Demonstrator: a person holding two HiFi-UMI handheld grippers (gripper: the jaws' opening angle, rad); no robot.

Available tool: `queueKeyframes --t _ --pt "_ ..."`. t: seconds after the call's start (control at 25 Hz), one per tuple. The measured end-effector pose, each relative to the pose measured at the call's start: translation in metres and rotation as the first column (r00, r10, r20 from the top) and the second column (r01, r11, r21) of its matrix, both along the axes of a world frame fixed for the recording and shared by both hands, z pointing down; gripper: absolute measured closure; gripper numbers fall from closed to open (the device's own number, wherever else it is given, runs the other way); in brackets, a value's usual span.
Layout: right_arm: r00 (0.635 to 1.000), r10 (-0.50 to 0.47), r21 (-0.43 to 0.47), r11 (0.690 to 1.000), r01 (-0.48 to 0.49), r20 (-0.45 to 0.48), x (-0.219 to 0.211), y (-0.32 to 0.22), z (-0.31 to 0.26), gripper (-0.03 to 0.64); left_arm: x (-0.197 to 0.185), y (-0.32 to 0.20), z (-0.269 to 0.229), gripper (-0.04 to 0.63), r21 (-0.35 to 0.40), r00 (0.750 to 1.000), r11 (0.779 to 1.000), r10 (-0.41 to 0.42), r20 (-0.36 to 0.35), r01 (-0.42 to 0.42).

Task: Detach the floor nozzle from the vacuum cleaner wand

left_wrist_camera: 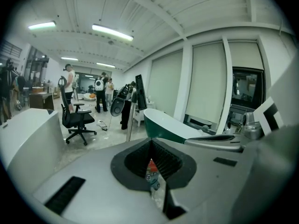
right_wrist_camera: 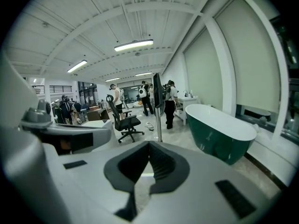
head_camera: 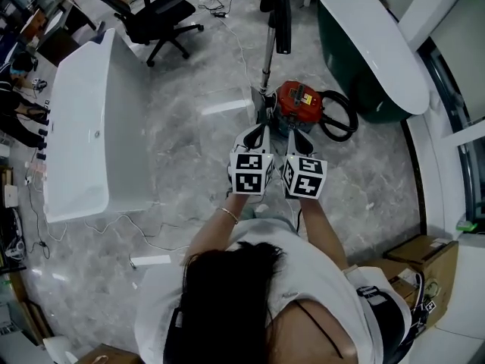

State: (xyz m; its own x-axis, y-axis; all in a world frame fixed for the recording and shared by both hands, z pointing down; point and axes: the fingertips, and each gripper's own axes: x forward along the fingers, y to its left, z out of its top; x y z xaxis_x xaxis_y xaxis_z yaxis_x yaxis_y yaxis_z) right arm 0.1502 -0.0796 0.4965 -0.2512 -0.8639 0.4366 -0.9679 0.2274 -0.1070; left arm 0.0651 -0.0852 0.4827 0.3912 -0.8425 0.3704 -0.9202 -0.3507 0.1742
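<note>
The red canister vacuum cleaner (head_camera: 298,101) lies on the marble floor ahead of me, its black hose (head_camera: 342,117) looped to the right. Its metal wand (head_camera: 267,48) runs up and away from the grey floor nozzle (head_camera: 262,106) beside the canister. My left gripper (head_camera: 257,133) and right gripper (head_camera: 297,136) are side by side, pointing at the nozzle and canister just short of them, both shut on nothing. In the left gripper view a bit of the red vacuum cleaner (left_wrist_camera: 150,165) shows through the gap below the shut jaws, with the wand (left_wrist_camera: 129,121) behind. The wand (right_wrist_camera: 159,120) stands ahead in the right gripper view.
A white bathtub (head_camera: 79,127) stands on the left, a green one with a white rim (head_camera: 371,44) at the upper right. A black office chair (head_camera: 159,17) is beyond. Cardboard boxes (head_camera: 424,260) sit at the lower right. Cables trail across the floor, and people stand far off.
</note>
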Motion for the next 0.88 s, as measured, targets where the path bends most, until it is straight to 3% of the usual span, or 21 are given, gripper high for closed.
queueKeyframes --t 0.52,0.88 --pt "0.999 -0.049 0.003 0.999 0.049 -0.023 -0.007 -0.008 -0.001 0.601 -0.017 -0.001 0.001 0.592 0.001 0.998 0.998 -0.066 -0.009 0.066" --pt "0.998 -0.051 -0.004 0.999 0.051 -0.027 -0.008 -0.017 0.0 0.601 -0.019 -0.008 0.003 0.592 -0.005 0.998 0.998 -0.069 -0.011 0.069"
